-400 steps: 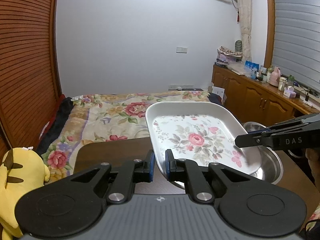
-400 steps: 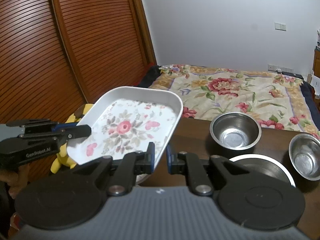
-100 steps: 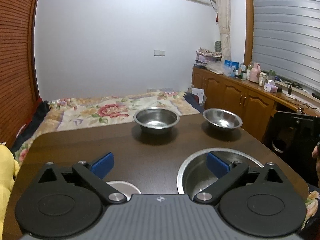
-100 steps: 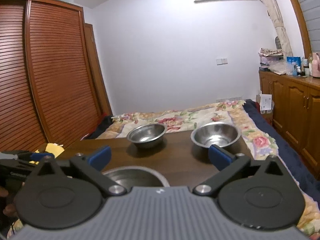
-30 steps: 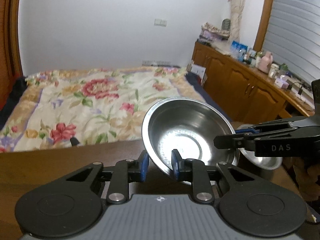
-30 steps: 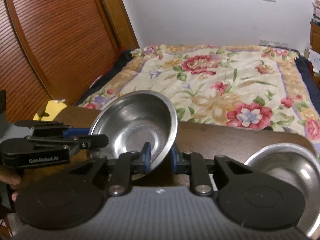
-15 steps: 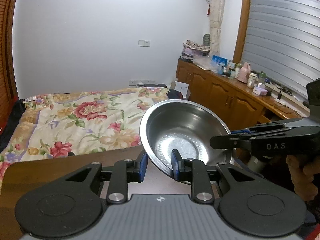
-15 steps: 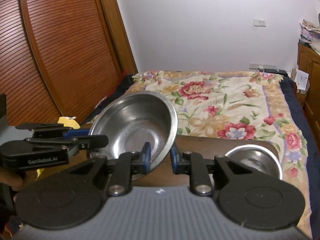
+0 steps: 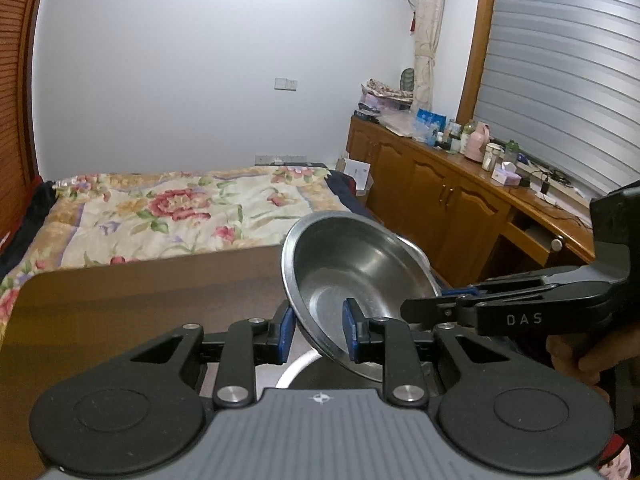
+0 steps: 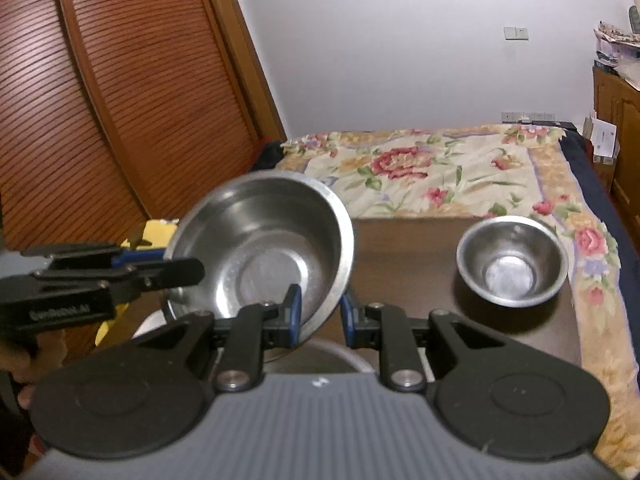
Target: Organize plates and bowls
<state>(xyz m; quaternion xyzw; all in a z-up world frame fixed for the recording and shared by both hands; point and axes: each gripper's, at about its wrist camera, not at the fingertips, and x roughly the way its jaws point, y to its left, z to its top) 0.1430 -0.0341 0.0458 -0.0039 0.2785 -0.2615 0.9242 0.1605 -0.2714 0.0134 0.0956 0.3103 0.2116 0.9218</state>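
— Bowl (image 9: 362, 276) first: where is it?
— Steel, tilted, held in the air over the table (image 9: 140, 284) between both tools. Left gripper (image 9: 316, 330) has its blue pads on either side of the near rim, one inside, one outside; right gripper (image 10: 318, 314) straddles the opposite rim the same way. In both views the pads look slightly spread, so whether they pinch the metal or just bracket it I cannot tell.
— What differs from half a second ago?
— Pads were tight on the rim then; now the gap is wider. The bowl sits lower too, just above the rim of a bigger bowl (image 10: 340, 354) that shows beneath it.
— Any writing?
— "DAS" on the right tool's arm in the left view; blurred lettering on the left tool in the right view, something like "GenRobot.AI".
— Around it?
— Small bowl (image 10: 512, 266) stands on the table to the right, well apart. Past the table, a floral bedspread (image 9: 180, 212); wooden cabinets (image 9: 440, 200) with bottles along the right wall; a slatted wardrobe (image 10: 120, 92) on the left, and something yellow (image 10: 156, 230) behind the left tool.
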